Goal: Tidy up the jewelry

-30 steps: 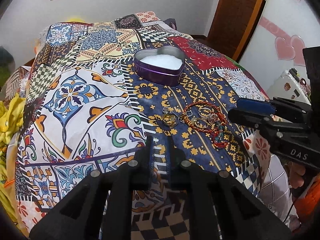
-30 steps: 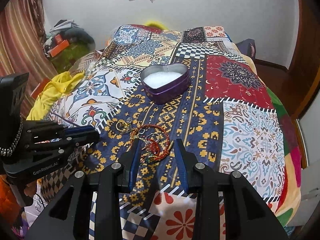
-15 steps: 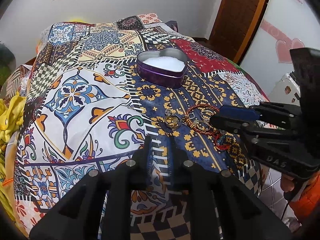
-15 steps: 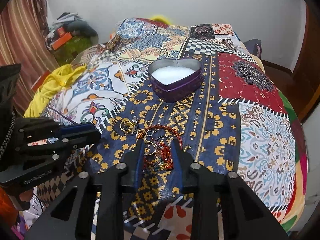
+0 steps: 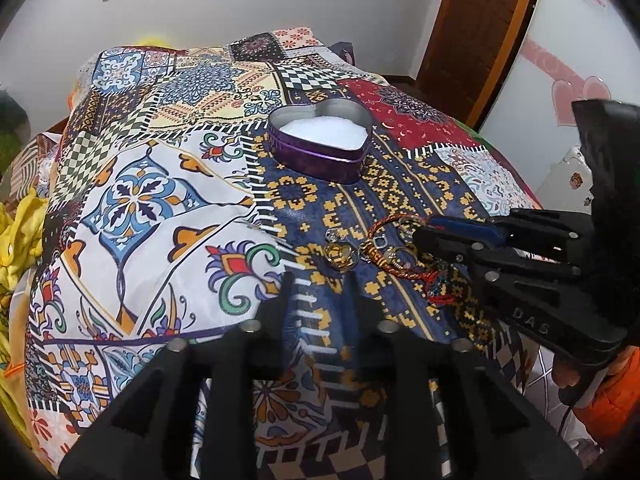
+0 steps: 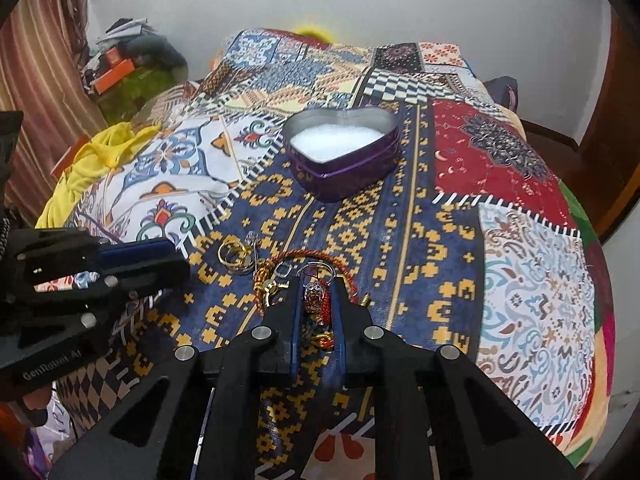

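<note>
A purple heart-shaped tin [image 5: 320,146] with white padding stands open on the patterned bedspread; it also shows in the right wrist view [image 6: 346,156]. A pile of jewelry lies nearer: gold rings [image 5: 341,255] [image 6: 234,254], silver rings and a red cord bracelet [image 5: 400,268] with a beaded charm [image 6: 316,298]. My right gripper [image 6: 317,292] is open, its fingers straddling the charm end of the bracelet, low over the cloth. My left gripper [image 5: 320,280] is open and empty, just short of the gold rings.
The patchwork bedspread [image 6: 520,240] covers a bed. Yellow cloth [image 6: 92,160] and clutter lie off its left side. A wooden door [image 5: 472,32] and a white wall with pink hearts stand to the right.
My right gripper moved forward and down over the jewelry pile, so its fingers now straddle the bracelet's charm. My left gripper opened wider and crept toward the gold rings.
</note>
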The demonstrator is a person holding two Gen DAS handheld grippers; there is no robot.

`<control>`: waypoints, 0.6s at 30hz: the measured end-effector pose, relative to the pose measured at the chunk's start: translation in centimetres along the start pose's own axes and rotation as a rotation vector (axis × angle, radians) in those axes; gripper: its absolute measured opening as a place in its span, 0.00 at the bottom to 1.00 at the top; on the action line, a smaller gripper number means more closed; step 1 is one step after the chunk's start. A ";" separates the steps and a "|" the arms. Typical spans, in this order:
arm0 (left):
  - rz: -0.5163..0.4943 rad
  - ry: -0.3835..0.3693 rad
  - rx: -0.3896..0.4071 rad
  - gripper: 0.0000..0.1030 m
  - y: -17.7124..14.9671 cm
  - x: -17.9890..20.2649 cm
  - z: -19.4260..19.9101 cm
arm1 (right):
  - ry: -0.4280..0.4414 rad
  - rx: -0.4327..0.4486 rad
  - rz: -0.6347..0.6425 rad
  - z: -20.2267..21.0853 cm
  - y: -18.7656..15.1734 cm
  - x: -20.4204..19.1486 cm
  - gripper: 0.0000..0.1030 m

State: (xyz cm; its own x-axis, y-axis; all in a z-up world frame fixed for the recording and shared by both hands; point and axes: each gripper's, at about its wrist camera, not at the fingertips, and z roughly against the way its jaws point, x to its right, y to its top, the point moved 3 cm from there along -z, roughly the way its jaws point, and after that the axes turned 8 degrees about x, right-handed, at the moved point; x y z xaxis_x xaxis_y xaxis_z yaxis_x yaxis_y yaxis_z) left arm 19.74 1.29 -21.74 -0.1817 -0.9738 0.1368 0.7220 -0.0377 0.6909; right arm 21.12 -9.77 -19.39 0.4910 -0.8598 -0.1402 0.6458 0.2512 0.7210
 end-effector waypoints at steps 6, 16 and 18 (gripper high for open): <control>-0.033 0.014 -0.001 0.35 0.5 0.5 -1.0 | -0.008 0.065 -0.031 1.6 1.5 0.8 0.12; -0.092 0.021 0.003 0.35 1.0 1.1 -2.7 | -0.048 0.080 -0.055 2.1 1.9 2.5 0.12; -0.102 0.025 0.008 0.33 1.0 1.2 -2.9 | -0.055 0.063 -0.066 1.7 1.5 2.9 0.12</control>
State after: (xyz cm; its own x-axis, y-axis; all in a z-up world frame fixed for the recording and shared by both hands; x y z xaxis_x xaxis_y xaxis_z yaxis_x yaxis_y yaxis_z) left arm 22.22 -0.59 -22.96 -0.2373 -0.9702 0.0479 0.6953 -0.1352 0.7059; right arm 22.49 -12.65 -17.59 0.4150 -0.8969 -0.1527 0.6370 0.1665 0.7527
